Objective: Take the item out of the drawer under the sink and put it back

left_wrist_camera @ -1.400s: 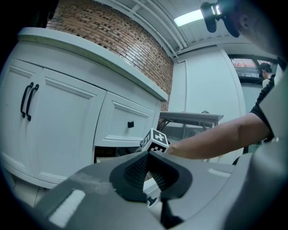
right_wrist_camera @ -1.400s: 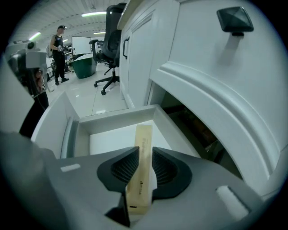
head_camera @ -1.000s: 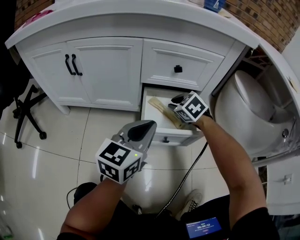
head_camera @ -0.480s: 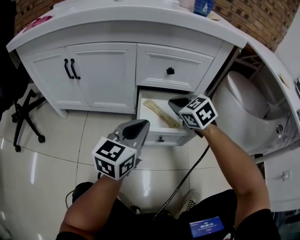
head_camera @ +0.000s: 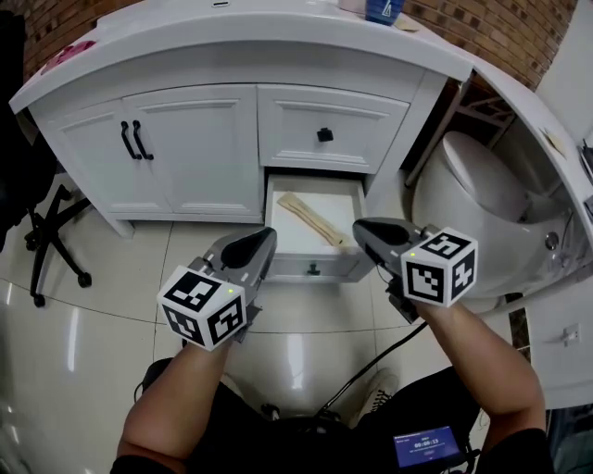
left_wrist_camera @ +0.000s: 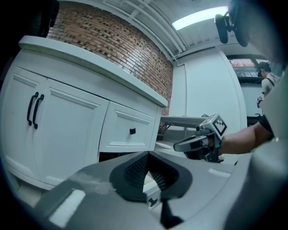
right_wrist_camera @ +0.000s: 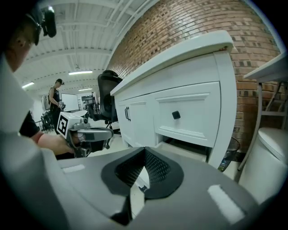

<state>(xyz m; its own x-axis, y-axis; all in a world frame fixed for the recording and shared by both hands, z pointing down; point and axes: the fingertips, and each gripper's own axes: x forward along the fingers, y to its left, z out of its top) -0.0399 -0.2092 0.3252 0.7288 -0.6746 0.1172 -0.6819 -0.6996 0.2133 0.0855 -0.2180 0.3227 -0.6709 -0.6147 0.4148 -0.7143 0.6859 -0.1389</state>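
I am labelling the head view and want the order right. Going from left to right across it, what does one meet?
office chair → black door handles → left gripper → wooden item in the open drawer → right gripper → toilet

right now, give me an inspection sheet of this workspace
surface: glossy tiled floor; white vanity top.
job's things: lower drawer open, wooden item lying inside.
clutter: blue container on the vanity top.
grippers: left hand-held gripper and right hand-held gripper both shut, empty, in front of the drawer.
cables: black cable hanging below the right arm.
surroundings: toilet to the right, office chair to the left.
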